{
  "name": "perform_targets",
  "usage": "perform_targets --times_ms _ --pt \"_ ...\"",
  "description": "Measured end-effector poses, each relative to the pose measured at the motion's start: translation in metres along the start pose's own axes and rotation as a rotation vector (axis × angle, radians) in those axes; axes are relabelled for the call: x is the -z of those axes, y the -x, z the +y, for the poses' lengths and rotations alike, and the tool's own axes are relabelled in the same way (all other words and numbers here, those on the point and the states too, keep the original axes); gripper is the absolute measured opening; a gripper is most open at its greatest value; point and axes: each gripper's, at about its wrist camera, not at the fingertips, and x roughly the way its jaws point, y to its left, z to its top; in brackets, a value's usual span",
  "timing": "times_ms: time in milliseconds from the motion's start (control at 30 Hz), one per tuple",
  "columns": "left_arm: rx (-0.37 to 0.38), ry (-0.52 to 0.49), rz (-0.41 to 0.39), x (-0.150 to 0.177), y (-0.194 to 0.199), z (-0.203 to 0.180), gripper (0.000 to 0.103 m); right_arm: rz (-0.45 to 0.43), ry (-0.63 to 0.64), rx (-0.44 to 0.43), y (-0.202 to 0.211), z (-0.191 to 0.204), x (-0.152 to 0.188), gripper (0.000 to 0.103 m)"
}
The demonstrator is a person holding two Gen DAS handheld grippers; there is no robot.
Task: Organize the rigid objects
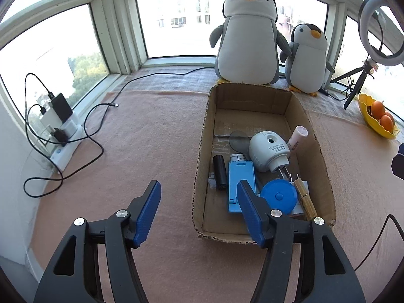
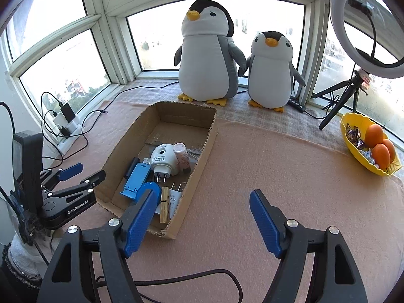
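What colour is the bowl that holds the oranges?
The bowl is yellow; the right wrist view shows it best.

Bare mat (image 2: 265,166) right of cardboard box (image 2: 199,166); cables (image 1: 93,136) left, penguins (image 2: 209,58) behind

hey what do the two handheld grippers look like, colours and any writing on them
Both the left gripper and right gripper have black plastic bodies, silver pivot bolts and blue textured finger pads. White "GenRobot.AI" lettering marks the left one's side in the right wrist view. A dark cable trails below.
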Motion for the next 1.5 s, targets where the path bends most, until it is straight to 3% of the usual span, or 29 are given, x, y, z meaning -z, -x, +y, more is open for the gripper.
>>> perform_targets --times_ms 200,267,533,1500 --pt "0.026 -0.055 -0.109 -0.004 0.056 -0.019 0.071 -0.067 -0.050 0.069 0.038 -0.018 0.004 0.075" --pt "0.025 -0.074 -0.142 -0.004 0.071 -0.025 0.073 -0.084 -0.069 0.090 0.049 -0.023 0.006 0.080" --pt "0.045 -0.097 -0.206 -0.002 0.105 -0.037 0.081 -0.119 -0.079 0.140 0.077 -0.025 0.022 0.082" --pt "0.046 -0.088 -0.216 0.001 0.115 -0.038 0.081 -0.140 -0.054 0.163 0.084 -0.014 0.026 0.086"
